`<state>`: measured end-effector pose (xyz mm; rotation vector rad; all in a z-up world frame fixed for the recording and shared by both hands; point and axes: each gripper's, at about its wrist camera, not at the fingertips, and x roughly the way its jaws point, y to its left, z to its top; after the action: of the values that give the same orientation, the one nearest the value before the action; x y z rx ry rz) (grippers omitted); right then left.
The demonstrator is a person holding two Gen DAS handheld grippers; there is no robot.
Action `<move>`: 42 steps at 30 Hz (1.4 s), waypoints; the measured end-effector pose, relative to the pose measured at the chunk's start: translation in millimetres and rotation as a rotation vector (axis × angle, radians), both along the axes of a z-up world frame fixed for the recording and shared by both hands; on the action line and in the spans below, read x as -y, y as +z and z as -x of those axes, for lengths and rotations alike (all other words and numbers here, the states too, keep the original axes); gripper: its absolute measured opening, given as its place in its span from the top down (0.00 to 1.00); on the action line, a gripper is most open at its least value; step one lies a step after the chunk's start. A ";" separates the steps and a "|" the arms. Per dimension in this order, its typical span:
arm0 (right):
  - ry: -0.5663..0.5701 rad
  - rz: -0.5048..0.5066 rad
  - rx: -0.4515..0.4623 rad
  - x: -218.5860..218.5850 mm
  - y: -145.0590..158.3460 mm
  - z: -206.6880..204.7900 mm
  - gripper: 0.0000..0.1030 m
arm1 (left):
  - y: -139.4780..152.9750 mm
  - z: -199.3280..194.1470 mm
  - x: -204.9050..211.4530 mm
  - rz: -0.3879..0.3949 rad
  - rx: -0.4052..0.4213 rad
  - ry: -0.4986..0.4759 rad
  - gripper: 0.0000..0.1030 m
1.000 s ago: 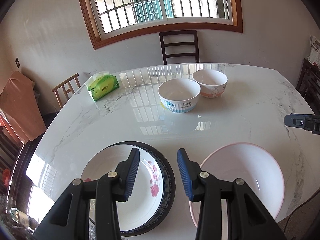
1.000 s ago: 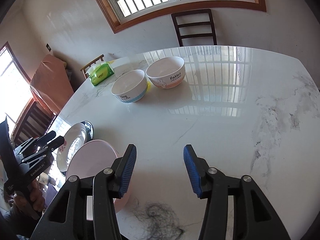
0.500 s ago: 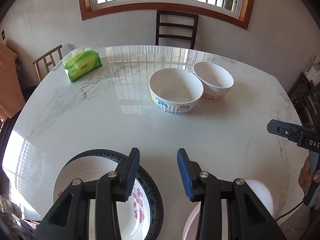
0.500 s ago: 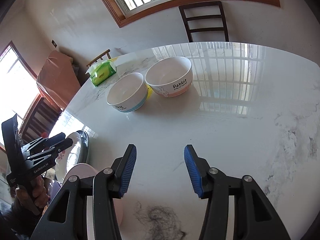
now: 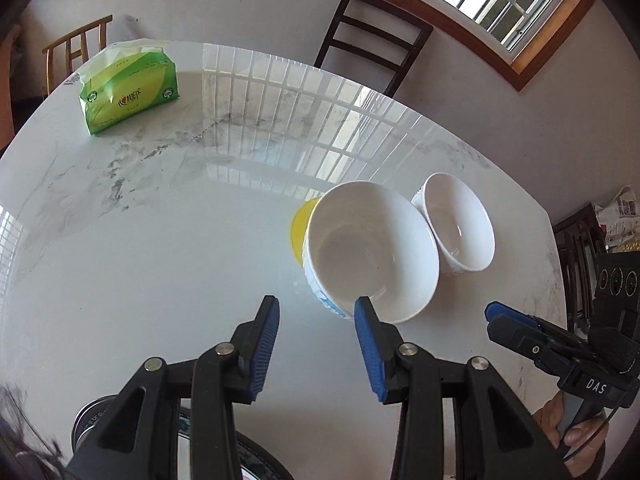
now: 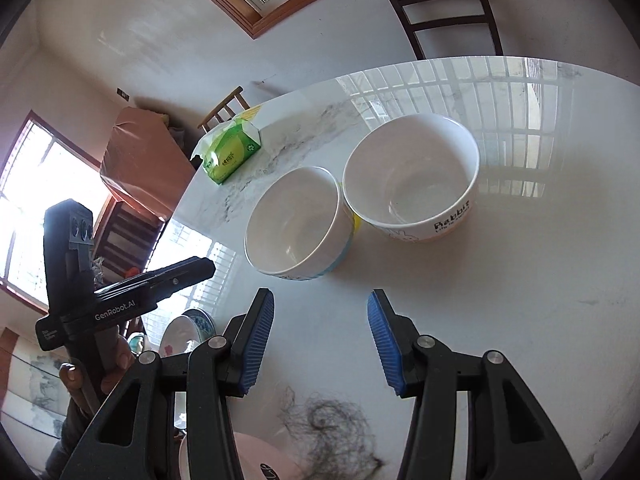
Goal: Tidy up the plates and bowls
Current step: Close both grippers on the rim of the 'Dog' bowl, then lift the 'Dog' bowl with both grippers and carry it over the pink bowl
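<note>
Two white bowls stand side by side on the marble table (image 5: 140, 240). The blue-patterned bowl (image 5: 370, 250) (image 6: 296, 220) is the nearer one to my left gripper (image 5: 316, 312), which is open and empty just short of its rim. The rabbit bowl (image 5: 460, 226) (image 6: 412, 184) stands beside it. My right gripper (image 6: 320, 308) is open and empty, a little short of both bowls. A flowered plate on a dark-rimmed plate (image 6: 188, 332) and a pink plate (image 6: 260, 460) lie near the table's front edge, mostly hidden under the grippers.
A green tissue pack (image 5: 128, 92) (image 6: 232, 152) lies at the far left of the table. A dark chair (image 5: 372, 40) stands behind the table and a wooden chair (image 5: 76, 48) at the left. A tuft of dark hair (image 6: 328, 428) lies under my right gripper.
Both grippers have moved forward over the table toward the two bowls. The plates have slid out of sight beneath them. Both stay open.
</note>
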<state>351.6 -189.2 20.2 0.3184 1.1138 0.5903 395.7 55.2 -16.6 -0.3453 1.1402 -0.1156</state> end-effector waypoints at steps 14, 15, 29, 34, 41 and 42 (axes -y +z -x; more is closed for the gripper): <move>-0.015 0.022 -0.079 -32.8 -19.5 -37.9 0.54 | -21.5 -29.1 3.7 -0.015 -0.038 -0.006 0.61; -0.017 0.021 -0.084 -34.4 -20.7 -39.4 0.54 | -22.8 -32.0 3.1 -0.020 -0.039 -0.004 0.61; -0.036 0.089 -0.140 -56.6 -37.2 -56.6 0.62 | -44.6 -48.3 13.5 -0.051 -0.083 0.006 0.61; -0.039 0.128 -0.148 -53.0 -43.2 -58.1 0.79 | -48.4 -44.6 26.4 -0.156 -0.087 -0.010 0.84; -0.009 0.126 -0.138 -51.7 -39.5 -51.6 0.84 | -26.3 -19.1 33.3 -0.199 -0.025 0.028 0.85; -0.008 0.118 -0.134 -50.2 -37.0 -49.5 0.84 | -20.4 -13.7 33.9 -0.198 -0.012 0.033 0.85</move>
<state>401.1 -139.1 -16.7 0.2630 1.2703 0.4995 409.4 21.3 -37.0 -0.1890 1.1464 0.0279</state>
